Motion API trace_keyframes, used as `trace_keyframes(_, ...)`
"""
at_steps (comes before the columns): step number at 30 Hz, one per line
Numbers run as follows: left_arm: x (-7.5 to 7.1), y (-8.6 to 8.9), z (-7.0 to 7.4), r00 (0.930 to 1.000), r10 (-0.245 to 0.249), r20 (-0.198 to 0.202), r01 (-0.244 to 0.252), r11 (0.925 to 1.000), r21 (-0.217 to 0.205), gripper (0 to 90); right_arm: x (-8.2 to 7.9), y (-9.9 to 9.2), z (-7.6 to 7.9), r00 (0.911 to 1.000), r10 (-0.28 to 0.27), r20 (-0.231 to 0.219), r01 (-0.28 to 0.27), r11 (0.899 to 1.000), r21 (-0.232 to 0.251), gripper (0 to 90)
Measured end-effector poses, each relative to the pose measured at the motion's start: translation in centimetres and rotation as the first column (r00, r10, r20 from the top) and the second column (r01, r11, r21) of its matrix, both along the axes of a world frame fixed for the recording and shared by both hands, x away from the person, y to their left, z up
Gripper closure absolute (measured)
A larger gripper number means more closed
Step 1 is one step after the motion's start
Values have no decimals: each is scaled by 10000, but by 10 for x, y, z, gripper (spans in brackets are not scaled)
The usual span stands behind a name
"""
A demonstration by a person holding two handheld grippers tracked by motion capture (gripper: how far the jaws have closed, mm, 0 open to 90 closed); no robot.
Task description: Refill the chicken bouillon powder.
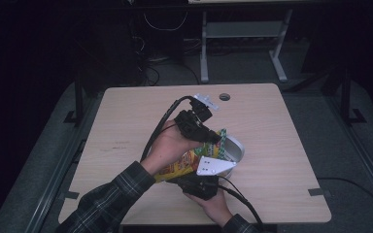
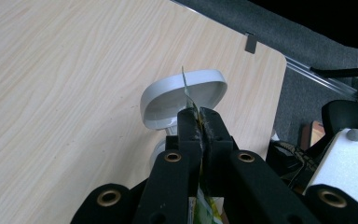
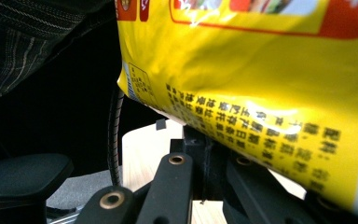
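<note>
The wooden table (image 1: 126, 121) carried the work near its middle, with a small round metal fitting (image 1: 225, 97) set into its far edge. A yellow snack bag (image 1: 187, 162) was held above the tabletop between the two hands, its upper end over a white bowl (image 1: 237, 148) that stood on the table just right of the grippers.

The left gripper (image 2: 199, 122) had its jaws pressed together on the thin top edge of the bag, the foil pinched flat between the pads and a sliver of it standing up past the tips, in front of the bowl's rim.

The right gripper (image 3: 205, 140) sat under the bag's lower part. Its jaws stood together, and the printed yellow film draped across their tips; they appeared to pinch the bag's bottom seam, though the film hid the contact itself.

A plaid sleeve (image 1: 111, 199) and the left gripper's black cable (image 1: 158, 131) crossed the near side of the table.
</note>
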State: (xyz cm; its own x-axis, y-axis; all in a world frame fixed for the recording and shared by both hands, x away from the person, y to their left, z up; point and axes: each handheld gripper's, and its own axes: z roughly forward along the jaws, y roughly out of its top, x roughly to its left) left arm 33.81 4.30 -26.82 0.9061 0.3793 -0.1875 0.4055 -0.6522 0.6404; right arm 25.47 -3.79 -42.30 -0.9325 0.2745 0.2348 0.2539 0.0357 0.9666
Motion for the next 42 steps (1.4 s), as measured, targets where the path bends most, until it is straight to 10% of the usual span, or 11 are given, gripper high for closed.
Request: trace_keyframes(42, 1, -1, -2, 9999, -7, -120, 7, 10000, -4, 885, -1, 0, 1, 10000, 30, 1, -30, 10000, 77, 900)
